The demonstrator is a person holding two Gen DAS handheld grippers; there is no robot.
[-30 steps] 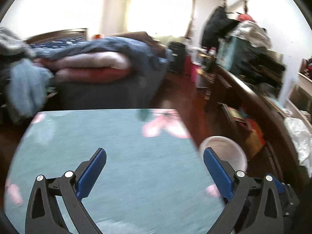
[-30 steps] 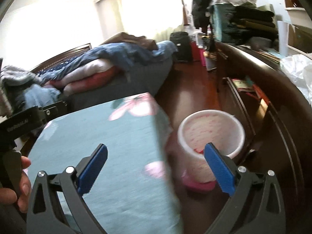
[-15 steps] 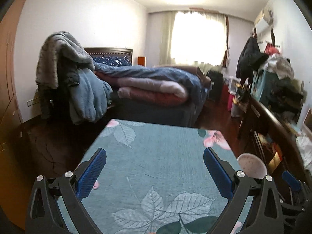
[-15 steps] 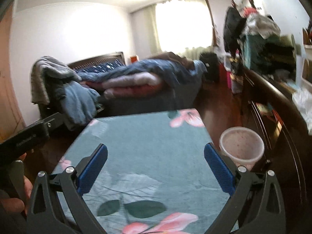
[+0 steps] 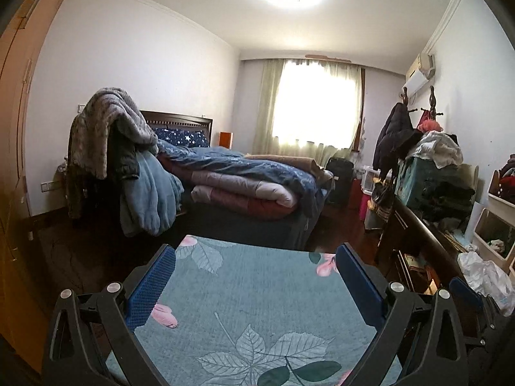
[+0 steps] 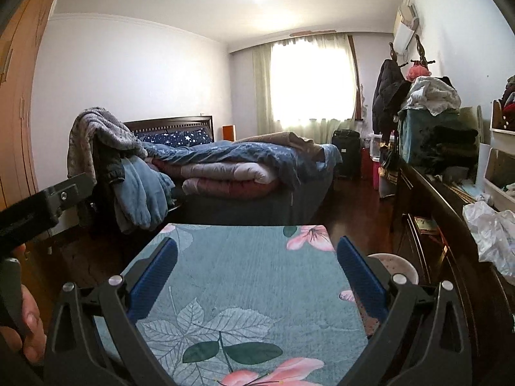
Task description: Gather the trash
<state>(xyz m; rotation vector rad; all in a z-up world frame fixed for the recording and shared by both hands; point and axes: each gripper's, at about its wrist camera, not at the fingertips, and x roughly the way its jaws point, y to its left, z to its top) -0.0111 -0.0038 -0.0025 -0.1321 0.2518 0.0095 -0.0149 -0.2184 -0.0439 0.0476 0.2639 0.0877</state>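
No trash shows on the table [image 6: 244, 276]; its floral cloth lies bare. The nearest candidate I can judge is the crumpled plastic bag [image 6: 492, 234] on the dark dresser [image 6: 450, 225] to the right. The bin [image 6: 402, 267] stands on the floor just beside the table's right edge, likely placed for easy dropping. The right gripper [image 6: 257, 276] and the left gripper [image 5: 254, 286] hang level over the cloth, jaws spread wide, holding nothing. Only the right view shows the bin; the left view hides it behind a finger.
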